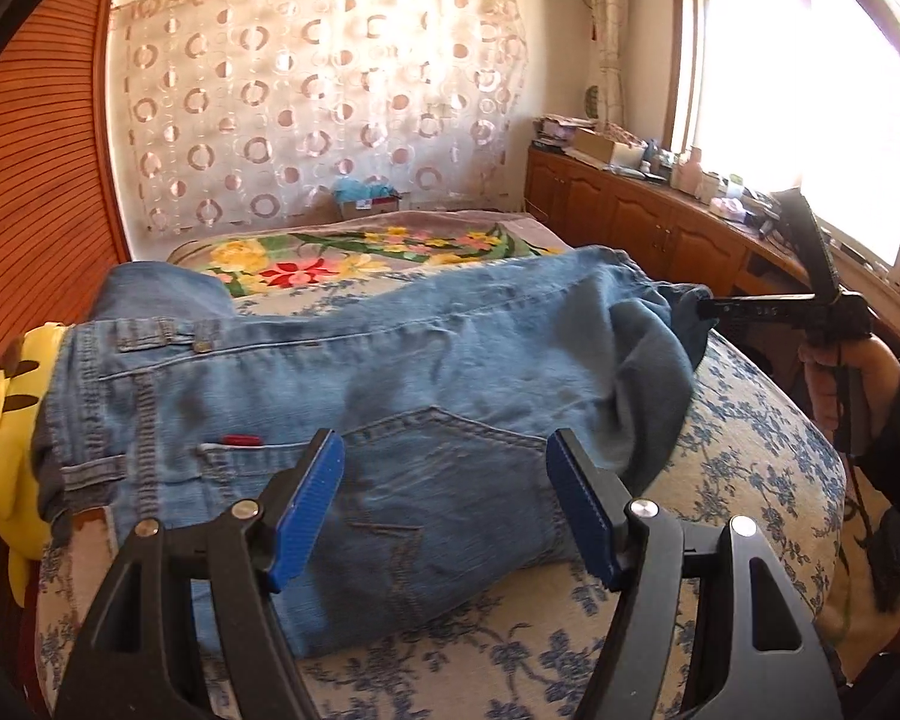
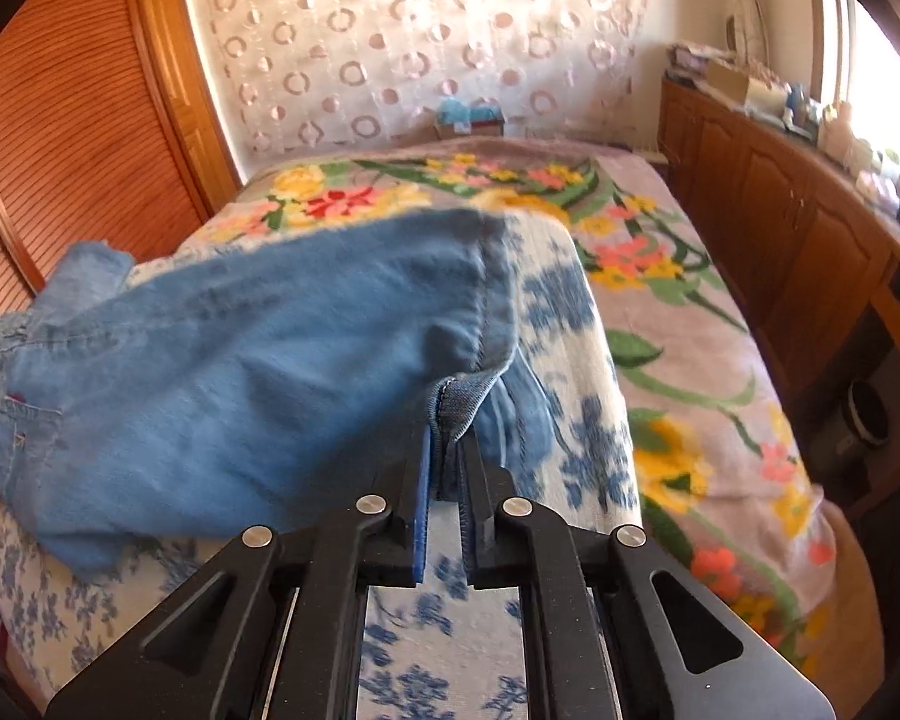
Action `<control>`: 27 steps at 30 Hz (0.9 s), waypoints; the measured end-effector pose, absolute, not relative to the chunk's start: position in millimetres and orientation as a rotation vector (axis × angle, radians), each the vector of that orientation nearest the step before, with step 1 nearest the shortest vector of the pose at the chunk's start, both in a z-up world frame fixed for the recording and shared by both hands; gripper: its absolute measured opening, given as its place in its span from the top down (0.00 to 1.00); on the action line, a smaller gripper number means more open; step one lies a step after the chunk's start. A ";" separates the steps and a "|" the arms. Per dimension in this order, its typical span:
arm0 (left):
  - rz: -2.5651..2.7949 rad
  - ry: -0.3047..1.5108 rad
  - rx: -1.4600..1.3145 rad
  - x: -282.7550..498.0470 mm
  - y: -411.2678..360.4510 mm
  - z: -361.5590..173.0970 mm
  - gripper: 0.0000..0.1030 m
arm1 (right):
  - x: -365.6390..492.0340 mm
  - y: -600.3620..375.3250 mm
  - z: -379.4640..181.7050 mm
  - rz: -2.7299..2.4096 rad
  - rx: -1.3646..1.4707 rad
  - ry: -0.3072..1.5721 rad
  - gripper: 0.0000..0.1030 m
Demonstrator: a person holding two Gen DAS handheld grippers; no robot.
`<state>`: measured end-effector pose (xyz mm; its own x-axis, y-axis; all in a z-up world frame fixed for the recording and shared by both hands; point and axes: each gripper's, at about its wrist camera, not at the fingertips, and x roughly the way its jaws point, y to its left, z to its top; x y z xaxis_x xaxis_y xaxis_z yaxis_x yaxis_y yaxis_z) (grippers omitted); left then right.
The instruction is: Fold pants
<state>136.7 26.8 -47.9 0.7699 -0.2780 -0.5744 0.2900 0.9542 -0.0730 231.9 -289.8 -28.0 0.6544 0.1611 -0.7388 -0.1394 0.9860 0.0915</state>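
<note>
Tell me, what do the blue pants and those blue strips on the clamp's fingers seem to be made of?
The pants look like faded denim: twill weave, thick stitched seams, a rivet, a sewn back pocket. The pads on the left gripper look like ribbed rubber or plastic, matte, with fine ridges; which one is unclear.

right gripper (image 2: 447,480): fingers clamped on hem | jeans (image 2: 240,372): across blue-flowered cover (image 2: 570,324) | floral blanket (image 2: 660,276) beyond

Black fingers (image 1: 309,504), blue ribbed pads (image 1: 582,510)
</note>
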 end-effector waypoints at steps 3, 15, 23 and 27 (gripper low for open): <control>-0.286 0.608 0.011 134.1 41.4 -44.8 0.32 | 237.0 -274.7 -10.3 0.194 0.015 0.804 0.96; -0.171 0.581 -0.021 120.8 106.5 -36.2 0.32 | 241.7 -152.5 47.8 0.414 -0.031 0.673 0.96; -0.112 0.568 -0.037 113.3 137.8 -36.4 0.32 | 223.5 -64.1 61.8 0.609 -0.048 0.647 0.96; -0.089 0.561 -0.048 110.8 151.1 -35.2 0.32 | 212.0 -29.6 67.6 0.688 -0.067 0.643 0.96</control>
